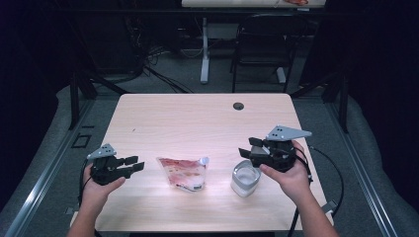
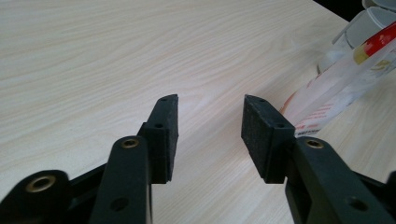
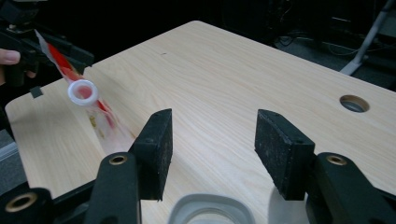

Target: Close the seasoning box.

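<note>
The pouch (image 1: 182,173) lay flat in the middle of the table (image 1: 197,118), easy to reach. The left hand-held gripper (image 1: 134,166) was beside it, open and empty. The right hand-held gripper (image 1: 245,148) hung open and empty over the cup (image 1: 245,179), probably to pick it up.

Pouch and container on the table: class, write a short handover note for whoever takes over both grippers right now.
Left gripper: open, nothing between its fingers, beside the pouch's left edge, not touching it.
Right gripper: open, empty, hovering just above and behind the clear container.
Spouted pouch: lying flat mid-table, white cap towards the container.
Container: upright, right of the pouch, no lid on it; contents cannot be told.
Done: nothing gripped yet.
Left: probably grasp the pouch with the left, steady the container with the right.
</note>
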Demonstrator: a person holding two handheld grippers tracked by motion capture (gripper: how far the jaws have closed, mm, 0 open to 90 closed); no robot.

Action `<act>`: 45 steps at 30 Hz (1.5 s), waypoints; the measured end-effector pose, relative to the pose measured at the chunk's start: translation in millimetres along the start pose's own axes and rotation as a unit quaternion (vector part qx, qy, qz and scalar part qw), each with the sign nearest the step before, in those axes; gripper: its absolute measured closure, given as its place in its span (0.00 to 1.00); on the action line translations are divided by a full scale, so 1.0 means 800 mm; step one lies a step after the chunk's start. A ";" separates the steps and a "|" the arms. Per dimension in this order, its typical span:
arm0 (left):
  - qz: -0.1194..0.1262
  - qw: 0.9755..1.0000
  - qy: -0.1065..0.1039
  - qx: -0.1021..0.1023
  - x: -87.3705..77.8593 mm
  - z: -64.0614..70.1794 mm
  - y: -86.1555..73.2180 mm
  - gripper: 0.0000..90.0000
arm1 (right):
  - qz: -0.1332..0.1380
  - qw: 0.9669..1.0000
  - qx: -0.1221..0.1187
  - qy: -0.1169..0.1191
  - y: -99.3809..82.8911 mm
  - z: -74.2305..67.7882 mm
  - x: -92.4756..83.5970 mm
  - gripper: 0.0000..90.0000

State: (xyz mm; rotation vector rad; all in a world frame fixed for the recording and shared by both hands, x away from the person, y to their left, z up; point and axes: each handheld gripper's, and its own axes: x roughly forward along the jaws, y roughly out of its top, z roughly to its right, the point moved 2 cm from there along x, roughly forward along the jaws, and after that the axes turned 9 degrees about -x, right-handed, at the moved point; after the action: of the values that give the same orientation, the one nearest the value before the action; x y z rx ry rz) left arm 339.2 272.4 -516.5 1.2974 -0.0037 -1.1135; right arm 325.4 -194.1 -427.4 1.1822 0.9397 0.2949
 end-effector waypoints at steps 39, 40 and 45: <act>0.016 0.999 0.033 -0.016 -0.003 -0.005 -0.002 0.64 | -0.021 0.992 0.066 -0.104 -0.048 0.075 -0.038 0.87; 0.016 0.999 0.035 -0.017 -0.003 -0.006 -0.002 0.63 | -0.026 0.992 0.067 -0.107 -0.049 0.077 -0.037 0.88; 0.014 0.999 0.040 -0.019 -0.003 -0.007 -0.002 0.63 | -0.032 0.990 0.071 -0.116 -0.055 0.083 -0.034 0.93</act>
State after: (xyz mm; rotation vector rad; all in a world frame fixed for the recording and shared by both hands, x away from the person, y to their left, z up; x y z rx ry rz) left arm 339.8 278.8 -518.5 1.3031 0.0583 -1.0317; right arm 347.2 -272.8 -448.9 1.2846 0.8014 0.0372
